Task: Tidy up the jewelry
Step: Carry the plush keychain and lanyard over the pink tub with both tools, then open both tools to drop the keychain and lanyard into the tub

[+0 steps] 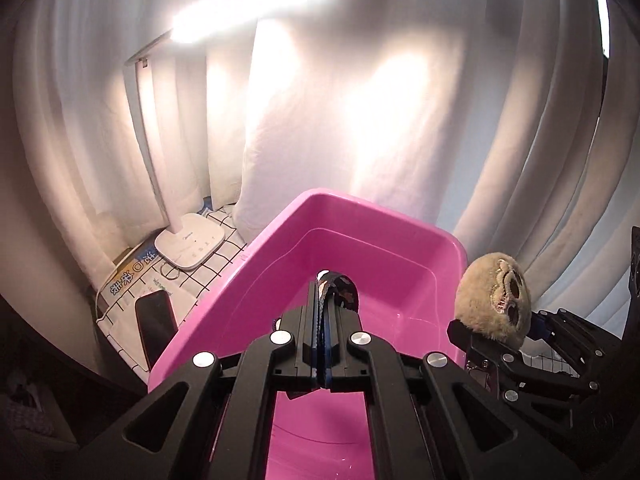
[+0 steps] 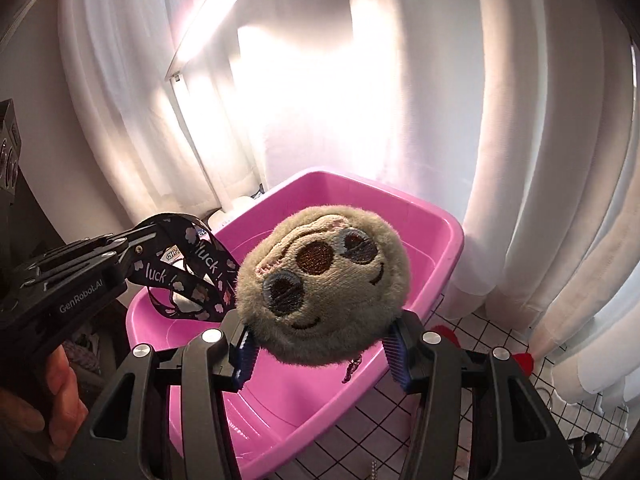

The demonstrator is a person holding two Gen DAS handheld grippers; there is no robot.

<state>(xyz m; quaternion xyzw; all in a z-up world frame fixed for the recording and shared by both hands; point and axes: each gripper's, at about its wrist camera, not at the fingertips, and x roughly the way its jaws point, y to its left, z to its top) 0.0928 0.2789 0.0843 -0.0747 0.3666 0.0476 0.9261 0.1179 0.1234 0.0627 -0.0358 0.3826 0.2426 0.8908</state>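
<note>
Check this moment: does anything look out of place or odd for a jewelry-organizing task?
Yes. Neither tongs holds jewelry: the right tongs clamp a plush sloth head, and the left tongs are shut on a dark lanyard printed "luck", both over the pink tub, which looks empty where visible. Nothing looks spilled or damaged.

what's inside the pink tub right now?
Visible floor of the pink tub looks bare and glossy. The strap and plush hang above it, still gripped. Both grippers and the plush hide part of the floor.
</note>
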